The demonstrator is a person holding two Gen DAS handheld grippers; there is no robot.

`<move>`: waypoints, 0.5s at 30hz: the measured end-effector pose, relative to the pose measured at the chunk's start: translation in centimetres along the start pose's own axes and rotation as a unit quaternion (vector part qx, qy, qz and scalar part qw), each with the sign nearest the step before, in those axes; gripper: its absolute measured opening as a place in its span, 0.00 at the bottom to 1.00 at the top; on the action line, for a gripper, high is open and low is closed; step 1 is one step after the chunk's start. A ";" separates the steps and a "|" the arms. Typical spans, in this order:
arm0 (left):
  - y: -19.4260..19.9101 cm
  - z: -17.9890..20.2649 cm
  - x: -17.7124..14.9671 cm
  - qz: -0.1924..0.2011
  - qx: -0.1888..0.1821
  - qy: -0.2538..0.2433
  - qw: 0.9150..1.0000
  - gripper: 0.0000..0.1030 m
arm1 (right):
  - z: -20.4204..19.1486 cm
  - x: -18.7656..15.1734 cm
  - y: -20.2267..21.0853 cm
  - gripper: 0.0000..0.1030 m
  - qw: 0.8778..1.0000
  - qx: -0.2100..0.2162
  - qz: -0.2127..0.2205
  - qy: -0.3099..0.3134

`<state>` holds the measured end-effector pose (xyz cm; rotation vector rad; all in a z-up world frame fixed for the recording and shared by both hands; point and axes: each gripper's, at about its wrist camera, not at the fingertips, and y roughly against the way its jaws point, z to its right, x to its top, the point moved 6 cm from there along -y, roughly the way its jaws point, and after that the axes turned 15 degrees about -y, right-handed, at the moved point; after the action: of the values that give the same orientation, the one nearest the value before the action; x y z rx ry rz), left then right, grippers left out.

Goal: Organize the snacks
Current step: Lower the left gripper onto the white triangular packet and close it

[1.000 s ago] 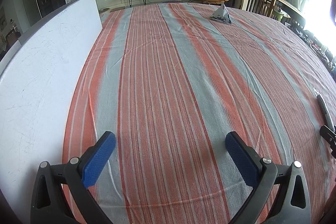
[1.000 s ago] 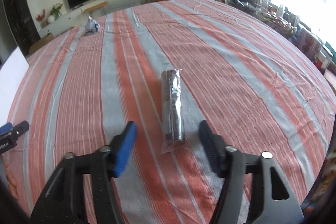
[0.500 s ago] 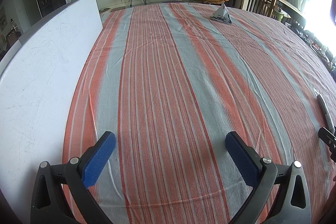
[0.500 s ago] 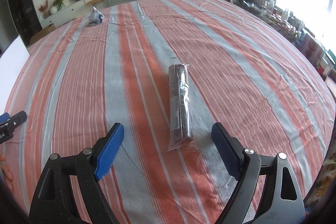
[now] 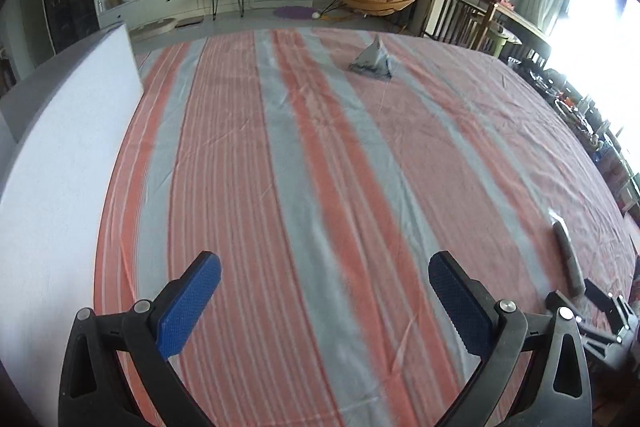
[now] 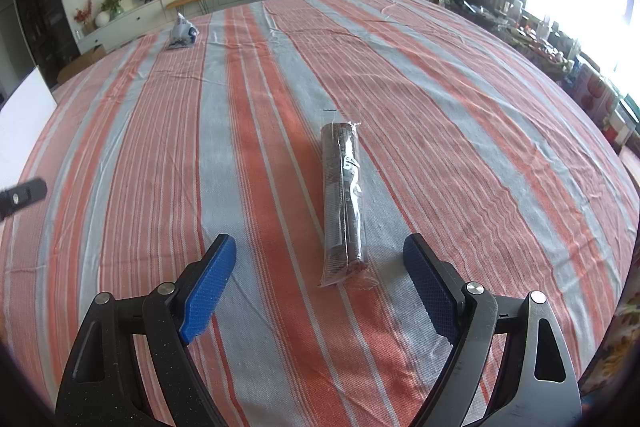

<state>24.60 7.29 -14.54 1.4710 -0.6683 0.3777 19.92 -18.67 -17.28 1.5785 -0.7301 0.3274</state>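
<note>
A long dark snack roll in clear wrap (image 6: pixel 346 199) lies on the striped tablecloth, just ahead of my right gripper (image 6: pixel 320 259), which is open and empty. The roll's near end sits slightly right of centre between the jaws. The roll also shows at the right edge of the left wrist view (image 5: pixel 566 255). A small grey-blue pyramid snack bag (image 5: pixel 372 61) stands far across the table and shows in the right wrist view (image 6: pixel 182 33). My left gripper (image 5: pixel 324 279) is open and empty over bare cloth.
A white board (image 5: pixel 60 167) stands along the table's left edge. The right gripper's body (image 5: pixel 596 311) is at the left view's lower right. Chairs and a cluttered side table (image 6: pixel 540 35) lie beyond the table's far right.
My right gripper opened wider and drew back a little from the roll. My left gripper lifted and turned, so the pyramid bag and roll sit closer to its view centre.
</note>
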 end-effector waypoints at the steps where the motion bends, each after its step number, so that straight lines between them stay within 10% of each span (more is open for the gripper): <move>1: -0.3 0.4 1.1 0.007 -0.009 -0.011 1.000 1.00 | 0.0 0.0 0.0 0.85 1.000 0.000 0.000 0.000; 15: -12.6 1.5 14.8 -0.016 0.018 -0.082 0.996 1.00 | -0.1 0.0 -0.1 0.87 1.000 0.000 -0.001 0.002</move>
<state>43.44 2.32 -15.31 1.5557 -0.7709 0.2472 19.96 -18.56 -17.34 1.5783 -0.7254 0.3293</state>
